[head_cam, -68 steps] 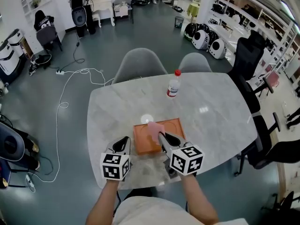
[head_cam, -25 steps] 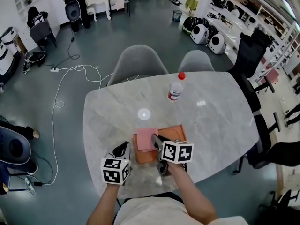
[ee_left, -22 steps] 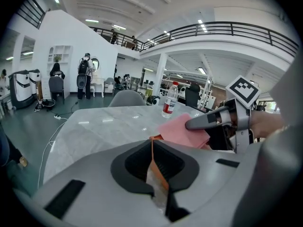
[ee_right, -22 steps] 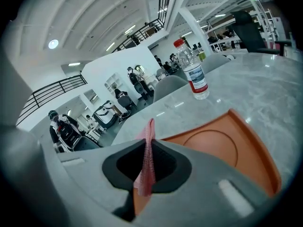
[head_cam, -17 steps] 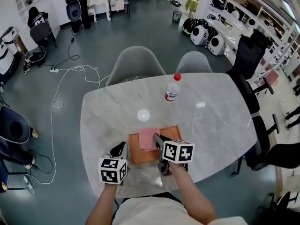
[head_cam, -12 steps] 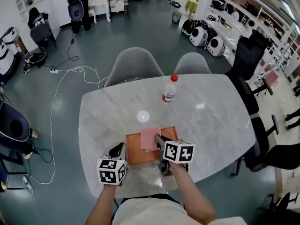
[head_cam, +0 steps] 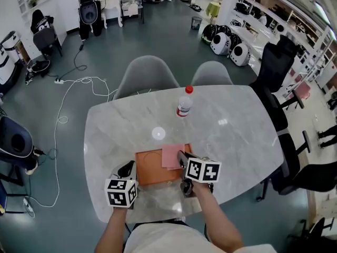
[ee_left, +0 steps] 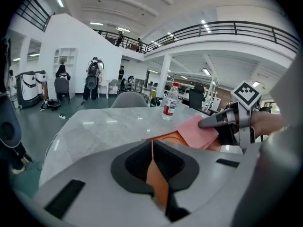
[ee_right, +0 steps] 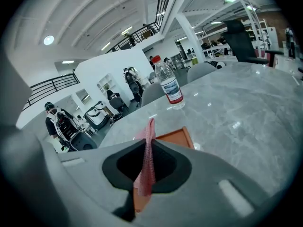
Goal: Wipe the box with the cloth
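Grey-green floor (head_cam: pixel 158 41); marble table (head_cam: pixel 237 136); two grey chairs (head_cam: pixel 147 73) behind it; white cable (head_cam: pixel 62 119) left; shelving (head_cam: pixel 295 20) right.

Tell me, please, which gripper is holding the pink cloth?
The right gripper, shut on the pink cloth over the orange box; the left gripper clamps the box's near edge instead.

Grey hand-held grippers (head_cam: pixel 126 168) (head_cam: pixel 181 156), black-and-white marker cubes (head_cam: pixel 121 192) (head_cam: pixel 203 171); pale shirt (head_cam: pixel 163 240)

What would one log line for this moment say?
left gripper: shut on box rim | right gripper: shut on cloth | cloth: resting on box | bottle: upright
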`<state>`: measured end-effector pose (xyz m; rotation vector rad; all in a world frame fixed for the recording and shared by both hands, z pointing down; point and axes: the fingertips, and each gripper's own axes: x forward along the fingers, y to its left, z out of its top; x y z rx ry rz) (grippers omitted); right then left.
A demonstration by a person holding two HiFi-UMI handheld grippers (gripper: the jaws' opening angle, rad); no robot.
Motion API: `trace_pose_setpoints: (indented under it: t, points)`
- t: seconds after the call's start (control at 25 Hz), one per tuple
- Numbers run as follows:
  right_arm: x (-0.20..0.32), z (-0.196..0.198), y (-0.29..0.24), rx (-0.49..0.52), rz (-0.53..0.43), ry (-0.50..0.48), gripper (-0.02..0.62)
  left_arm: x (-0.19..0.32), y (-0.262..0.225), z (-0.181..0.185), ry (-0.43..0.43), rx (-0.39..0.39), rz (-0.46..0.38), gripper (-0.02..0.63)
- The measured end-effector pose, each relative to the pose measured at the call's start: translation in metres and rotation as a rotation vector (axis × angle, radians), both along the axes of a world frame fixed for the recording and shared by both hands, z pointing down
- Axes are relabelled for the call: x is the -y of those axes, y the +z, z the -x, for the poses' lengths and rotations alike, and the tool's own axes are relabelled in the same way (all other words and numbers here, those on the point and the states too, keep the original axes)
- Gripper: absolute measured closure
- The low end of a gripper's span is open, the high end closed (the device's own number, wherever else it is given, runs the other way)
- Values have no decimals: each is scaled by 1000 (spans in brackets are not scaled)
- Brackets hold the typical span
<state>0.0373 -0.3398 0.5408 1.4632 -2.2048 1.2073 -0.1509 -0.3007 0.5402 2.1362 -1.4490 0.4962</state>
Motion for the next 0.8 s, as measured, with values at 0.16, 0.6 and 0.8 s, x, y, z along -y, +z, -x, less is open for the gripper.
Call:
trace_pose_setpoints:
  t: [0.16,0.6,0.8]
  points:
    - [0,-16,0,-29,0,14,578,0,1,-2,-5,0,-1,591]
    - [4,-56,0,-88,-3,65,578,2,2,-9,-6,-2,-10,591]
    - [3,-75,3,-87,1,98,578,-1,0,-12,-11,3,-17,591]
